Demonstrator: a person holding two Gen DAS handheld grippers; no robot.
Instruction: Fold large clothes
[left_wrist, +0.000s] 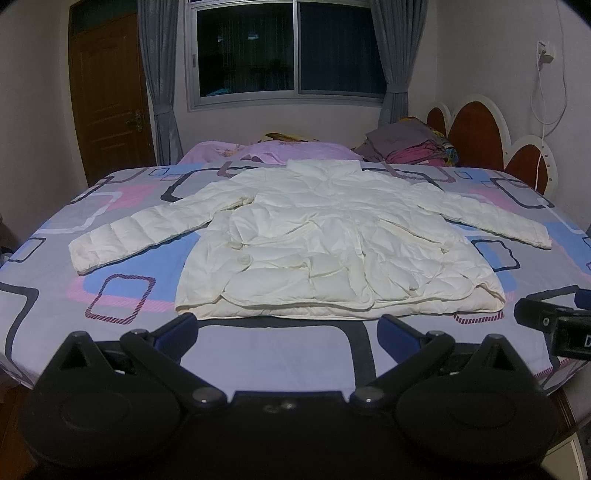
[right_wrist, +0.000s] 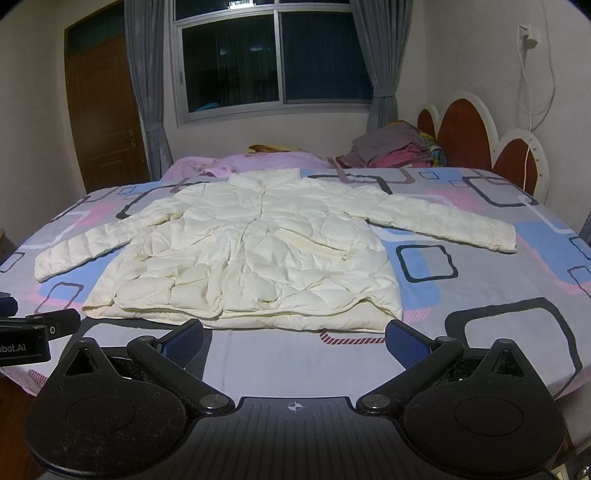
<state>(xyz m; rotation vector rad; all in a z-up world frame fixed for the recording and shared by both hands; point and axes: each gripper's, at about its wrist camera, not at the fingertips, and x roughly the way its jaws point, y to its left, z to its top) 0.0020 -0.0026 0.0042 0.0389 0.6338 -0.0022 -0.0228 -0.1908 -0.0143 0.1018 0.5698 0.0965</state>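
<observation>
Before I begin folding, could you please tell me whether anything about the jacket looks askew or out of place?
Nothing stands out. The cream quilted puffer jacket lies flat, front up, on the patterned bedsheet with both sleeves spread outward. Only its near hem is a little rumpled, with the front panels overlapping unevenly. Both grippers hover open, short of it.

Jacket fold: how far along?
Done: white jacket lies flat on the bed, front up, both sleeves spread. In hand: nothing; left claw and right claw are open, short of the hem. Left: every fold, sleeves and body.
</observation>
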